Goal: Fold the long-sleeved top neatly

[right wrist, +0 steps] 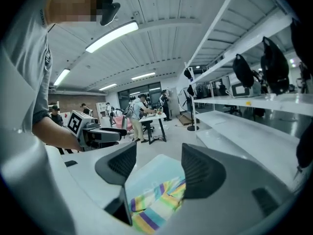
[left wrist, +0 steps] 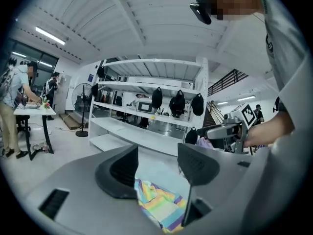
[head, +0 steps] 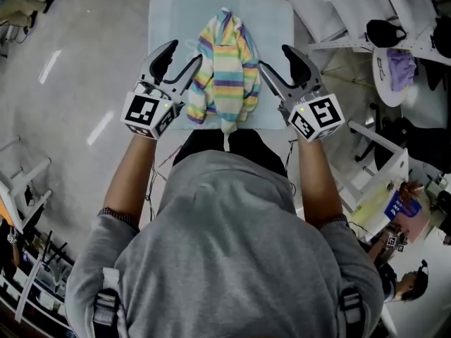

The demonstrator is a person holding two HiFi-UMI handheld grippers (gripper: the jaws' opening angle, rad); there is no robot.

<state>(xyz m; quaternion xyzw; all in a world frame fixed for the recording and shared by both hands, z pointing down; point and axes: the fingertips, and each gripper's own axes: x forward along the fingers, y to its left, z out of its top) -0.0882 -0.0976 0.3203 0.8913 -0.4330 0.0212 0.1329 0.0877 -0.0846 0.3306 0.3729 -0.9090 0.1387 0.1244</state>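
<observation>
Because the bunched striped long-sleeved top [head: 225, 69] runs near to far, the left gripper [head: 184, 53] and right gripper [head: 273, 56] flank it evenly, both jaws spread and empty.

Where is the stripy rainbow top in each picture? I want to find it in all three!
Head view: the striped top lies bunched up near the top middle, on the pale blue surface.
Left gripper view: the striped top is at the bottom middle, seen between the jaws.
Right gripper view: the striped top is at the bottom middle, between the jaws.
Shared landmark: the pale blue surface beneath it.
</observation>
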